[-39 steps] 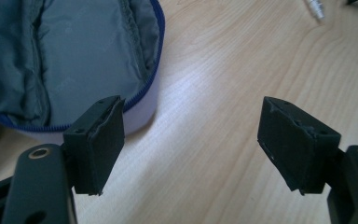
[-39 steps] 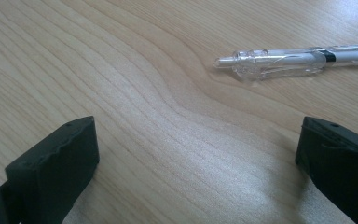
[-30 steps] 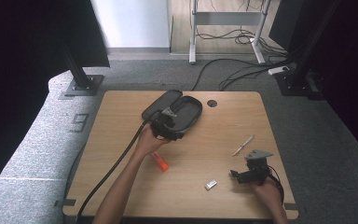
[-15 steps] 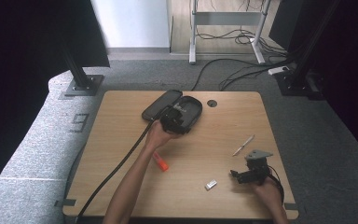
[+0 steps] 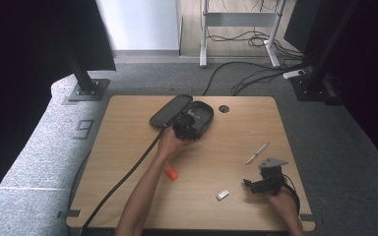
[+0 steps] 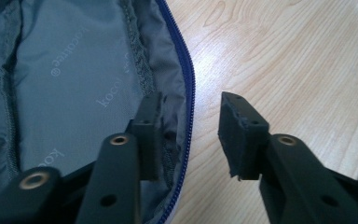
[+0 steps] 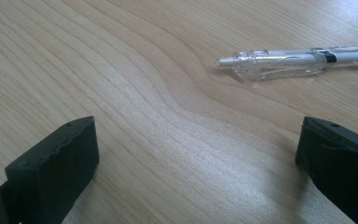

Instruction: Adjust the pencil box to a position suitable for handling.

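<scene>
Over the open pouch [image 6: 74, 93] rim my left tongs [image 6: 191, 135] gape, nothing inside yet; right tongs [image 7: 196, 158], wide, face the pen [image 7: 298, 63], ungrabbed.

A black zip pouch [image 5: 184, 115] lies open at the table's far middle, lid flapped left, grey printed lining [image 6: 74, 79] and blue zipper [image 6: 189, 88] showing.

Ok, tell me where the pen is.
In the high view the pen lies on the table's right side, just beyond the right gripper; in the right gripper view it sits ahead of the open jaws.
</scene>
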{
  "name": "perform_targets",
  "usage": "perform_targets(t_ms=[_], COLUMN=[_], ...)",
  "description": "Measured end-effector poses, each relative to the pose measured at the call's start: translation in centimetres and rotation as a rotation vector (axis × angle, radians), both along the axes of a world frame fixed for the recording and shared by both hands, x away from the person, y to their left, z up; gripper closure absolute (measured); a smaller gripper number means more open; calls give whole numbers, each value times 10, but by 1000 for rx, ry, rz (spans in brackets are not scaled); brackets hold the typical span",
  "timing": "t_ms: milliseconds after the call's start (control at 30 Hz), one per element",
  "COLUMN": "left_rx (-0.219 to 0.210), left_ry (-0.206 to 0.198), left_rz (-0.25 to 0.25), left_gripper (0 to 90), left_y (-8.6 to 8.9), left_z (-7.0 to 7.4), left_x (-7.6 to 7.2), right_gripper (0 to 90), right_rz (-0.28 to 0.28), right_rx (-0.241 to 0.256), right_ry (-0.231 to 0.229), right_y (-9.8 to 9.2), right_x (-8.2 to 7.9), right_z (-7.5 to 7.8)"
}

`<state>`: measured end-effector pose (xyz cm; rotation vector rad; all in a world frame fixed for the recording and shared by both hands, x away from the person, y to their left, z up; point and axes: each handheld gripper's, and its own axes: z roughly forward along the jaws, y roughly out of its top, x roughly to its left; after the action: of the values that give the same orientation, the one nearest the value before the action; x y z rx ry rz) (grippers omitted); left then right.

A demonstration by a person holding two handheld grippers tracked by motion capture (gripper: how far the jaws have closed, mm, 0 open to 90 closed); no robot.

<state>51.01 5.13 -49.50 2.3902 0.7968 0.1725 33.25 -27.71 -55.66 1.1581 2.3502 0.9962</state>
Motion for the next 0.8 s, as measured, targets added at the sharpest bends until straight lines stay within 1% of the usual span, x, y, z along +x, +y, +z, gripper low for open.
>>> perform_targets(t_ms=[67,167,200,233,267,333,367,400,533,600,700,767,800], left_rx=[11,9,13,11,5,4,7,10,11,7,1,-7,-13], left_ry=[-9,-2,-4,-3,2,3,3,4,10,19,26,32,36], left_rz=[3,6,8,9,2,1,0,-3,-13,-36,-49,-60,-73], left_gripper=[628,692,730,730,779,840,840,866,876,878,878,878,879], left_y=[0,-1,-1,-1,-2,-2,-2,-3,-4,-6,-8,-10,-13], left_z=[-2,-6,-8,-9,-10,-11,-11,-12,-11,-11,-10,-9,-9], left_x=[1,2,2,2,2,2,1,1,-1,-5,-8,-11,-15], right_gripper=[0,0,0,0,0,0,0,0,0,0,0,0,0], right_rz=[0,0,0,0,0,0,0,0,0,0,0,0,-1], right_rx=[0,0,0,0,0,0,0,0,0,0,0,0,1], right_ry=[0,0,0,0,0,0,0,0,0,0,0,0,1], right_y=[0,0,0,0,0,0,0,0,0,0,0,0,0], right_x=[0,0,0,0,0,0,0,0,0,0,0,0,0], right_z=[0,0,0,0,0,0,0,0,0,0,0,0,0])
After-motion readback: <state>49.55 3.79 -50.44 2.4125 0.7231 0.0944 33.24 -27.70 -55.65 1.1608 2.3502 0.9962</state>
